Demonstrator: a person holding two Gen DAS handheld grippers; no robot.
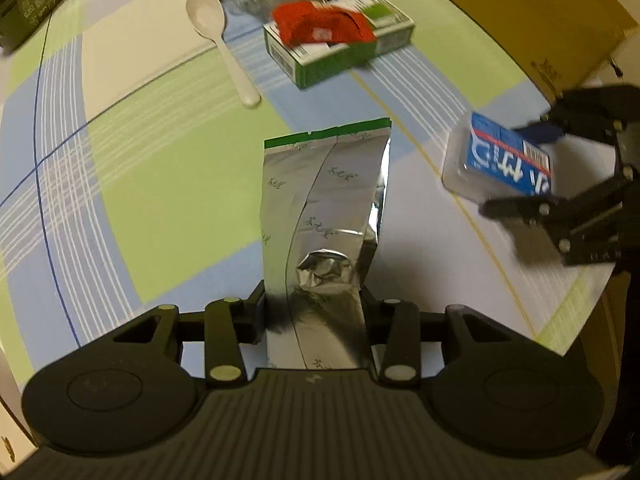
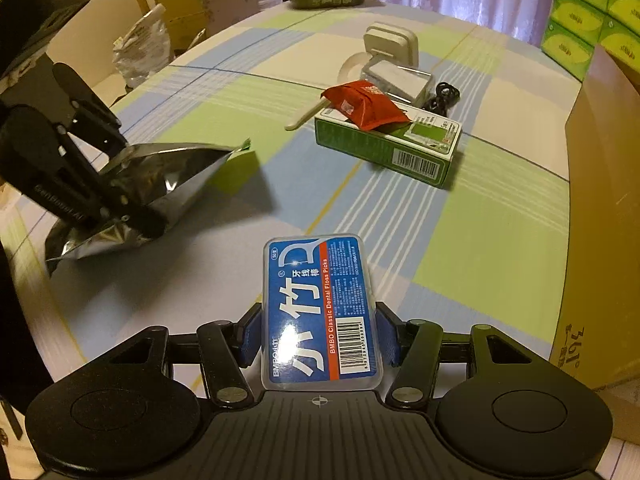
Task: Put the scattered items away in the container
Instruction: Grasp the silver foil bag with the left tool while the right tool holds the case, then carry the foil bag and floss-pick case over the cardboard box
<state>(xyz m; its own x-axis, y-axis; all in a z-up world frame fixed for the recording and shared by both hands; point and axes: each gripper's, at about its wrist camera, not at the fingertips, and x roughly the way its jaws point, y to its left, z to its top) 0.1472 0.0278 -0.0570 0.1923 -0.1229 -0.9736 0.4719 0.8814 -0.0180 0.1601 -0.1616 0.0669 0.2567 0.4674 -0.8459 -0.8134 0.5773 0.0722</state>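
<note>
My left gripper [image 1: 316, 312] is shut on a silver foil pouch [image 1: 324, 200] with a green top edge, held above the checked tablecloth. The same pouch [image 2: 160, 184] shows at the left of the right wrist view, pinched by the left gripper [image 2: 132, 216]. My right gripper [image 2: 318, 336] is shut on a clear box of blue-labelled floss picks [image 2: 318, 308]. That floss box [image 1: 500, 156] and the right gripper [image 1: 520, 168] appear at the right of the left wrist view. The brown cardboard box [image 2: 604, 200] stands at the right.
On the table lie a green carton [image 1: 340, 48] with a red packet [image 1: 324, 24] on top, a white spoon [image 1: 216, 28], a white device [image 2: 394, 46], a clear case [image 2: 400, 76] and a black cord [image 2: 444, 94]. Green tissue packs [image 2: 580, 12] are stacked at the back right.
</note>
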